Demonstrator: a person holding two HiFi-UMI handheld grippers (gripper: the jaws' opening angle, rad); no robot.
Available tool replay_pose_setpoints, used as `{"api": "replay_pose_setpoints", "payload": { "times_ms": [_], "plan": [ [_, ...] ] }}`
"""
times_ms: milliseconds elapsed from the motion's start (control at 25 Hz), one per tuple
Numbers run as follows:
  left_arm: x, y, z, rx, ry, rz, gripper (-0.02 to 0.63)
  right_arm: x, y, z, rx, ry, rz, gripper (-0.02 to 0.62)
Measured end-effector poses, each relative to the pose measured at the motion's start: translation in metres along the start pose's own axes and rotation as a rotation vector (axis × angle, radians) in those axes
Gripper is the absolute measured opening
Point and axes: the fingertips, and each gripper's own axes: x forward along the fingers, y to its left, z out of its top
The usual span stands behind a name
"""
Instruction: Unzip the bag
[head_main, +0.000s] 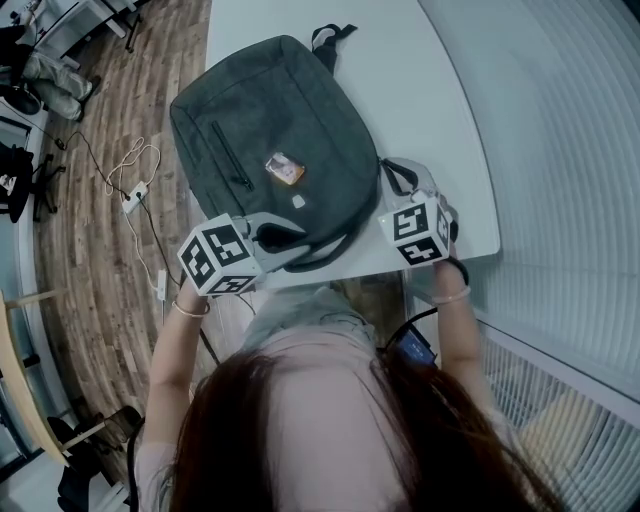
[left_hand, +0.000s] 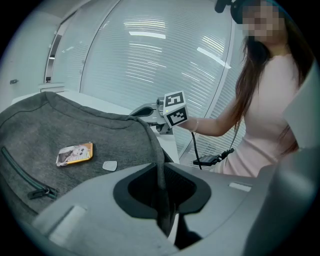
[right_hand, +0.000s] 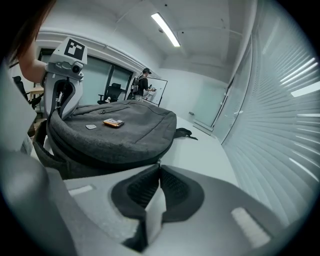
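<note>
The dark grey fabric backpack (head_main: 270, 130) (left_hand: 75, 125) (right_hand: 125, 132) lies flat on the white table (head_main: 420, 90), and both grippers work at its near end. The left gripper (head_main: 285, 240) (left_hand: 162, 172) (right_hand: 62, 107) has its jaws closed on a grey fabric strap (left_hand: 156, 150) that comes off the backpack's near edge. The right gripper (head_main: 398, 178) (left_hand: 140, 112) (right_hand: 159, 167) is at the near right corner. Its jaws are pressed together at the tips on a small metal zipper pull (right_hand: 159, 162) on the side seam.

The backpack's near edge sits right at the table's near edge, where a strap loops out. Its left side runs close to the table's left edge, with wooden floor (head_main: 90, 200) below. To the right and beyond the backpack the tabletop is bare up to a curved edge, and slatted window blinds (head_main: 570, 150) stand past it.

The backpack is rounded and softly padded, with a slanted front-pocket zip (head_main: 232, 155) (left_hand: 20, 175) on its top face. How far the side zip is open cannot be told.

There are one backpack and two grippers. One small orange-edged card (head_main: 285, 168) (left_hand: 75, 153) (right_hand: 113, 122) and one small white patch (head_main: 298, 201) (left_hand: 109, 165) (right_hand: 90, 127) sit on the fabric. One black carry loop (head_main: 332, 40) (right_hand: 186, 133) is at the far end.
</note>
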Motion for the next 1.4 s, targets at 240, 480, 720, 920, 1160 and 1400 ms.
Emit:
{"api": "replay_pose_setpoints", "payload": {
  "times_ms": [240, 480, 720, 920, 1160, 1400],
  "plan": [
    [0.000, -0.001, -0.001, 0.002, 0.000, -0.004, 0.054, 0.011, -0.006, 0.002, -0.026, -0.013, 0.056, 0.012],
    [-0.001, -0.001, 0.000, 0.002, -0.005, -0.010, 0.054, 0.022, -0.014, 0.008, -0.054, -0.023, 0.083, 0.012],
    [-0.001, -0.002, 0.001, -0.003, -0.005, -0.022, 0.054, 0.032, -0.020, 0.013, -0.075, -0.044, 0.117, 0.014],
    [-0.002, -0.001, 0.001, -0.004, -0.002, -0.026, 0.054, 0.043, -0.025, 0.019, -0.104, -0.059, 0.137, 0.015],
    [-0.001, -0.002, 0.001, -0.006, -0.004, -0.032, 0.054, 0.053, -0.029, 0.022, -0.136, -0.069, 0.152, 0.015],
    [-0.001, -0.002, 0.001, -0.003, -0.001, -0.037, 0.054, 0.063, -0.033, 0.026, -0.158, -0.072, 0.149, 0.015]
  ]
}}
